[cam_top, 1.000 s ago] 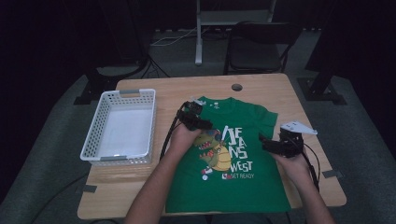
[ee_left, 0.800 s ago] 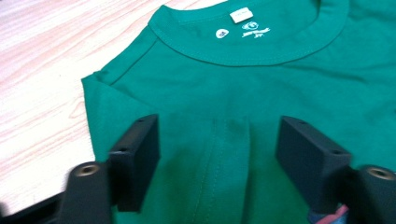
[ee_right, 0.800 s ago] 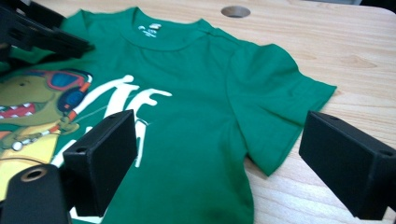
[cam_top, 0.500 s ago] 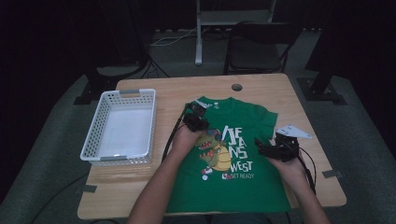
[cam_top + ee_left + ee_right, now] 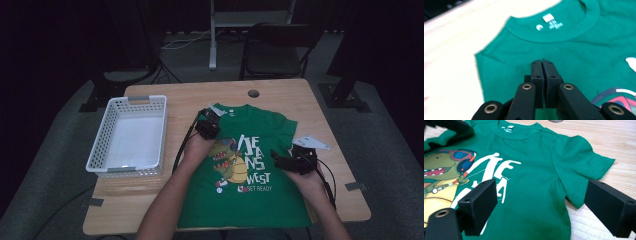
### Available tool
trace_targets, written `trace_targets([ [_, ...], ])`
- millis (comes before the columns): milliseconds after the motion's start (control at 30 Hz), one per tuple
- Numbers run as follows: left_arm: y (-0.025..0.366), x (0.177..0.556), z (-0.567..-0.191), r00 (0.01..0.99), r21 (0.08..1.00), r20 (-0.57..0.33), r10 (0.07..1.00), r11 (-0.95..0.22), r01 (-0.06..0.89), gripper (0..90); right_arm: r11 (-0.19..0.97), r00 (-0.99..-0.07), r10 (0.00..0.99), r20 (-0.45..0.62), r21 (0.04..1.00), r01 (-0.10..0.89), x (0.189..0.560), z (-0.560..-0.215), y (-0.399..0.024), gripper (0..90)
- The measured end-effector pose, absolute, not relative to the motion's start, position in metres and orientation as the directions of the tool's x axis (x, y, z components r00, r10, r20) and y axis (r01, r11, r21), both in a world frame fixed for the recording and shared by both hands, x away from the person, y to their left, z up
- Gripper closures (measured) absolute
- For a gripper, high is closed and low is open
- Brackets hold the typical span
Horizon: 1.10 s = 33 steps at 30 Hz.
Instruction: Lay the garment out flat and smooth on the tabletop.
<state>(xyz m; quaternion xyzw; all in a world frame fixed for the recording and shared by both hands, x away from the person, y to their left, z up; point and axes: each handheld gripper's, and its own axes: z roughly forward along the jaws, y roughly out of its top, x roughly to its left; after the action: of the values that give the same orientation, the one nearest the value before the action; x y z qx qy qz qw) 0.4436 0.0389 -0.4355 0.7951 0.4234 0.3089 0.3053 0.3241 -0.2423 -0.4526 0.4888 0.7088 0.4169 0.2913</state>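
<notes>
Wooden table [image 5: 280, 95]: white basket [image 5: 102, 145] empty.

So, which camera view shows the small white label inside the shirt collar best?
The left gripper view: the label sits near and bright inside the collar of the green T-shirt. In the right gripper view it is small at the top edge. In the high view it is only a tiny pale speck.

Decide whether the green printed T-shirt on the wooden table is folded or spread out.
Spread out. The green printed T-shirt lies flat on the wooden table, its front print, collar and the sleeve by the right tool all showing.
</notes>
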Motion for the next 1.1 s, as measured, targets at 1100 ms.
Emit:
trace_targets([
  [1100,0.108,0.458,-0.402,0.035,0.756,0.323,0.946,-0.28,0.591,80.0,0.16,-0.349,0.937,0.015,0.869,0.467,0.323,-0.46,-0.245,11.0],
])
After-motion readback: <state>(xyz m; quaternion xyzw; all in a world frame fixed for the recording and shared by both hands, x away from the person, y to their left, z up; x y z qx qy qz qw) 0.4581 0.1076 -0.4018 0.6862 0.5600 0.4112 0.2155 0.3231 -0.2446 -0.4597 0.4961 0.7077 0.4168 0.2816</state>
